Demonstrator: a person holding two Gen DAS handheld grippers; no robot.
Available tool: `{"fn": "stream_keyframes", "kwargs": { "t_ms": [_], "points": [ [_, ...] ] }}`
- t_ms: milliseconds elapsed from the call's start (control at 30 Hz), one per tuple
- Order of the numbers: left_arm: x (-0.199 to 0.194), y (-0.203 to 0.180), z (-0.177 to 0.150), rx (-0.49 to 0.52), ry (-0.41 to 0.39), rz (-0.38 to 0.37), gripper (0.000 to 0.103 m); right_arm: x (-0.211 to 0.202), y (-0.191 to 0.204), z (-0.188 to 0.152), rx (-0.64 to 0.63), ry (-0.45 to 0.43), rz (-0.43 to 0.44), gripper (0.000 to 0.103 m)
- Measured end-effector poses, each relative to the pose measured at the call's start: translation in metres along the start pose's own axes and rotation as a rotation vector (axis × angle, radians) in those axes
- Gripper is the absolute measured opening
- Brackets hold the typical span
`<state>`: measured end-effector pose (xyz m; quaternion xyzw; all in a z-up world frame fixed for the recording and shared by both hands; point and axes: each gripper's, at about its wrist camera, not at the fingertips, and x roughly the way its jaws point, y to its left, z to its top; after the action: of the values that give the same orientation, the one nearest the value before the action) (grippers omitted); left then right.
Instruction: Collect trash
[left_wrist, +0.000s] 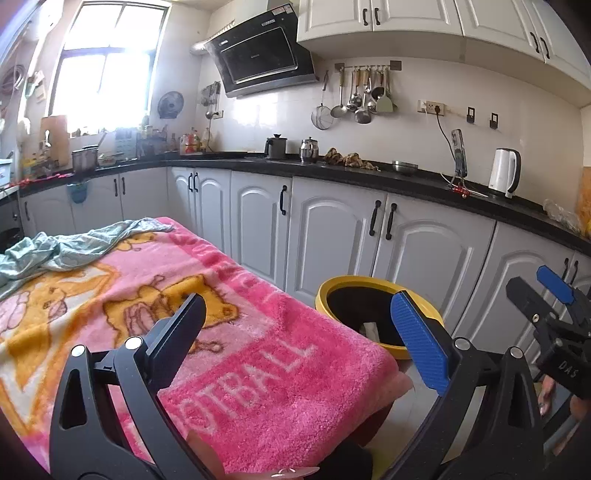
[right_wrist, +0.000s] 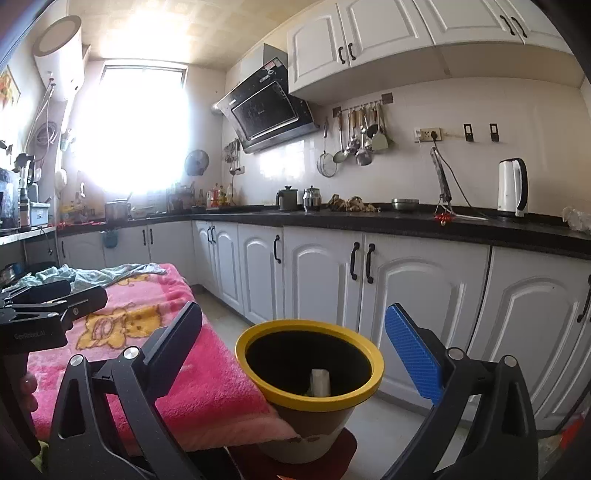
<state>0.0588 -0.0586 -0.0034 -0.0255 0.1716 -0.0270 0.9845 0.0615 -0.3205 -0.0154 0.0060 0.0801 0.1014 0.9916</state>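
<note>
A yellow-rimmed trash bin (right_wrist: 364, 389) stands on a red stool beside the table's right end; it also shows in the left wrist view (left_wrist: 328, 291). A pale piece of trash (right_wrist: 320, 382) lies inside it, also seen in the left wrist view (left_wrist: 370, 328). My right gripper (right_wrist: 299, 354) is open and empty, hovering just above and before the bin. My left gripper (left_wrist: 303, 339) is open and empty above the pink blanket (left_wrist: 236, 369). The right gripper shows at the left wrist view's right edge (left_wrist: 546, 299); the left gripper shows at the right wrist view's left edge (right_wrist: 44, 299).
The pink cartoon blanket (right_wrist: 207, 384) covers the table, with a crumpled teal cloth (left_wrist: 70, 247) at its far end. White cabinets (left_wrist: 332, 236) under a black counter (left_wrist: 369, 177) run along the right, holding a white kettle (left_wrist: 504, 171), a phone on a stand (left_wrist: 458, 155), pots and bottles.
</note>
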Motion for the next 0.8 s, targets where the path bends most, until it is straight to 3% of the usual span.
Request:
{"fn": "stream_keyframes", "kwargs": {
  "t_ms": [800],
  "points": [
    [-0.0019,0.0003,-0.0004,-0.008,-0.007,-0.012,0.092,0.0034,0.0048,-0.0021,0.009,0.015,0.006,0.097]
  ]
}}
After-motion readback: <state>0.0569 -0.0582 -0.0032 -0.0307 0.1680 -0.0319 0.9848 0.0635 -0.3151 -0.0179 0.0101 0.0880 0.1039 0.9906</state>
